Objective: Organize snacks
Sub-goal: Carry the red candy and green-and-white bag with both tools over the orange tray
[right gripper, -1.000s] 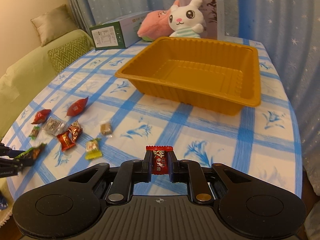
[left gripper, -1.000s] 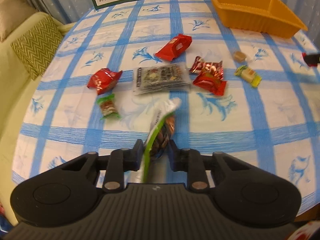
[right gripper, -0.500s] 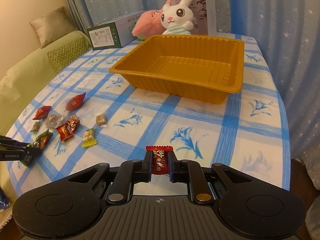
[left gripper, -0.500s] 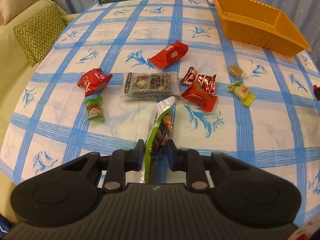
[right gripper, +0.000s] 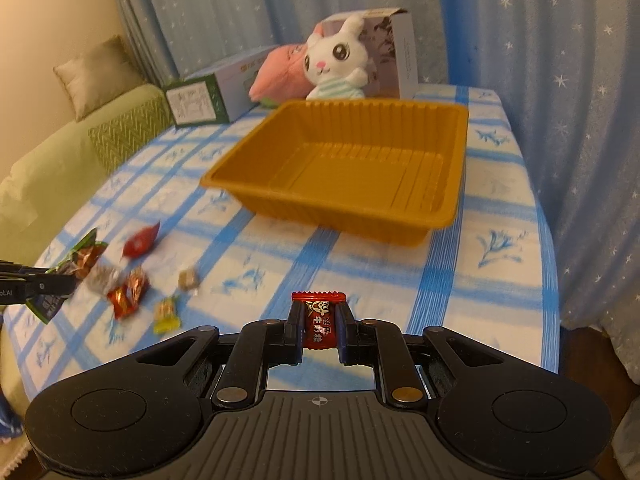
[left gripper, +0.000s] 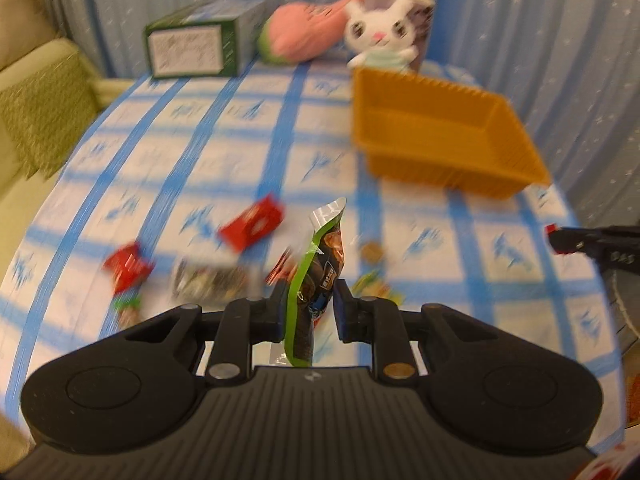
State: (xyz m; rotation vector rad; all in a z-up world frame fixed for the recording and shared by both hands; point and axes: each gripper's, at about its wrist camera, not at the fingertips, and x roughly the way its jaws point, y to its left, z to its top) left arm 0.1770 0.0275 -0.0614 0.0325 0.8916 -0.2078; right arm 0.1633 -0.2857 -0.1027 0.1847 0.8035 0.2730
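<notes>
Above the table, left gripper (left gripper: 308,304) has lifted green packet (left gripper: 316,276).

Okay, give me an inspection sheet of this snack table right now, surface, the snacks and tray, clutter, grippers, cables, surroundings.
Surface: table under a blue-checked cloth.
Job's things: orange tray empty; loose snacks near the left edge.
Clutter: plush rabbit, pink plush, green box, open carton behind the tray.
Grippers: left gripper shut on green packet; right gripper shut on red candy.
Cables: nothing seen.
Surroundings: starred blue curtain, green sofa.
</notes>
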